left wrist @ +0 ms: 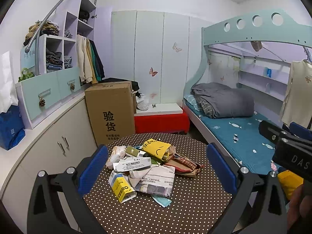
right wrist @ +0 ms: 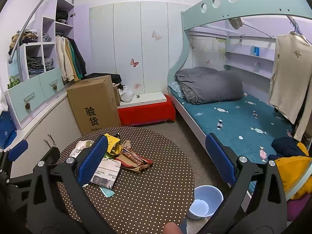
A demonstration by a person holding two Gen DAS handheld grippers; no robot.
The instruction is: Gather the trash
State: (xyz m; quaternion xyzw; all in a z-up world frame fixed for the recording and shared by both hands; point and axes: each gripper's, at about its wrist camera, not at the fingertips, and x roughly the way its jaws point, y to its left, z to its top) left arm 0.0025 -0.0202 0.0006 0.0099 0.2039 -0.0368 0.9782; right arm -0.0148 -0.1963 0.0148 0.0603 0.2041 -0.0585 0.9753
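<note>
While both claws gape empty, left gripper (left wrist: 157,167) grabs yellow carton (left wrist: 121,188) at 7 o'clock of pile; right gripper (right wrist: 156,159) steers toward bucket (right wrist: 206,200).

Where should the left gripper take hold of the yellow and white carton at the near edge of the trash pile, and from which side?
Probably the open near end of the yellow and white carton, coming from the front. It lies flat on the dotted table, its far end under other packaging; the near end sticks out free. The left gripper is open.
</note>
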